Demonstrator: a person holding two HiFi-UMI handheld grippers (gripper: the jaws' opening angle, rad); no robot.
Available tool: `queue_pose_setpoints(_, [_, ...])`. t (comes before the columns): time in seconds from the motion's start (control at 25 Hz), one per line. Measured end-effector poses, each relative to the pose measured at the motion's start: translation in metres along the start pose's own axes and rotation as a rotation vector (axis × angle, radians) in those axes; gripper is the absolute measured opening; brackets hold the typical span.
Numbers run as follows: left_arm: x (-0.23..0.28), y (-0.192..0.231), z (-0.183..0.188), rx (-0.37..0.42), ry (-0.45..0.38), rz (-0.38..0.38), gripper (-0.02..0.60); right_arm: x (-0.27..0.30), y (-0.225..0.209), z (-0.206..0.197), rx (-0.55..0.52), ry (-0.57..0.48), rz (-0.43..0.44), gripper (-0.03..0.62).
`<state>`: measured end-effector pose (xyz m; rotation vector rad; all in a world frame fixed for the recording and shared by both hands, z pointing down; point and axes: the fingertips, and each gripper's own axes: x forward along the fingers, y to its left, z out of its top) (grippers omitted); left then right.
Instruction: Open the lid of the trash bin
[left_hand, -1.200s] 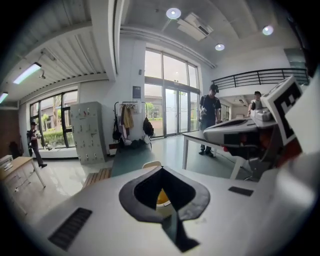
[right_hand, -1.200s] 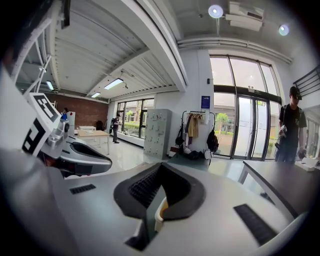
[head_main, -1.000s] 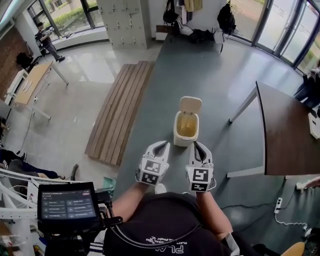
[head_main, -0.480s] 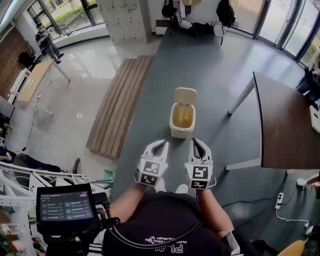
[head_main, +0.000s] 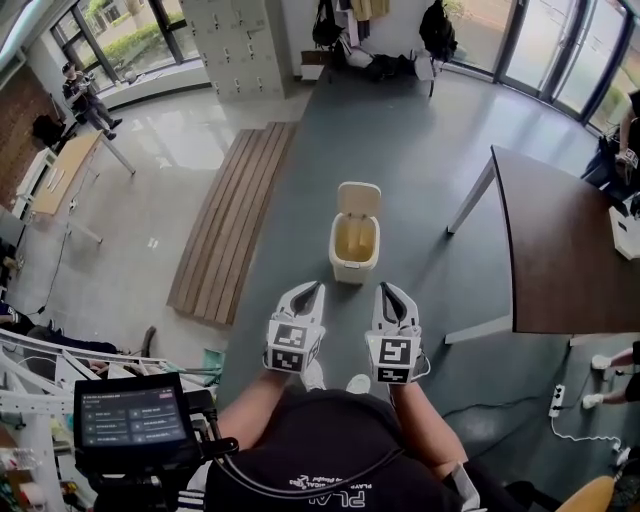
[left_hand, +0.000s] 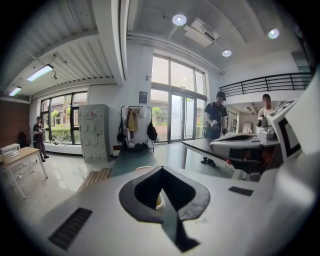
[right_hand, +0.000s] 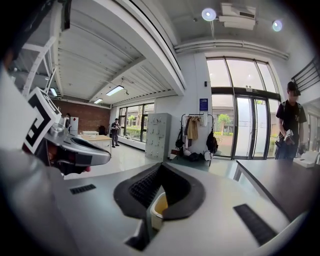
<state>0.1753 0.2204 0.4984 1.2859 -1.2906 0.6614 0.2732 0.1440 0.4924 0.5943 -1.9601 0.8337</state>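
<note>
Over on the left, one run of wooden boards (head_main: 235, 225) lay flat on the floor, and just right of it came the left hand-held gripper (head_main: 318, 287). Its own view showed its tips pressed together with nothing clamped, only a hollow behind them through which a sliver of the bin peeked. Dead centre stood the one trash bin (head_main: 353, 262), cream-coloured, upright on the grey floor, ahead of both tools and clear of them. Its single lid (head_main: 358, 198) was already tipped up on the far hinge, the yellowish inside open to view, so the job looked done. That bin read as thin, stiff plastic, probably light and smooth-sided. A hard shove would likely skate or topple it, and the lid should swing with very little effort. The place to take it would be the lid's free edge, opposite the hinge, with a gentle pinch or a nudge from underneath. Next across, the right hand-held gripper (head_main: 384, 287) matched its partner, closed at the tips and empty, making two tools in all. On the far right sat one dark counter (head_main: 560, 260).
</note>
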Motion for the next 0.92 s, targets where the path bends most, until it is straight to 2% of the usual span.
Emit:
queue_pose_setpoints(0.16, [0.000, 0.003, 0.011, -0.002, -0.028, 0.008, 0.000, 0.002, -0.005, 0.003, 0.019, -0.016, -0.007, -0.003])
queue_pose_setpoints(0.52, [0.002, 0.008, 0.016, -0.034, -0.037, 0.025, -0.001, 0.001, -0.007, 0.005, 0.020, -0.026, -0.009, -0.003])
queue_pose_setpoints(0.92, [0.004, 0.006, 0.013, -0.022, -0.035, 0.017, 0.000, 0.005, -0.011, 0.009, 0.018, -0.046, -0.014, -0.003])
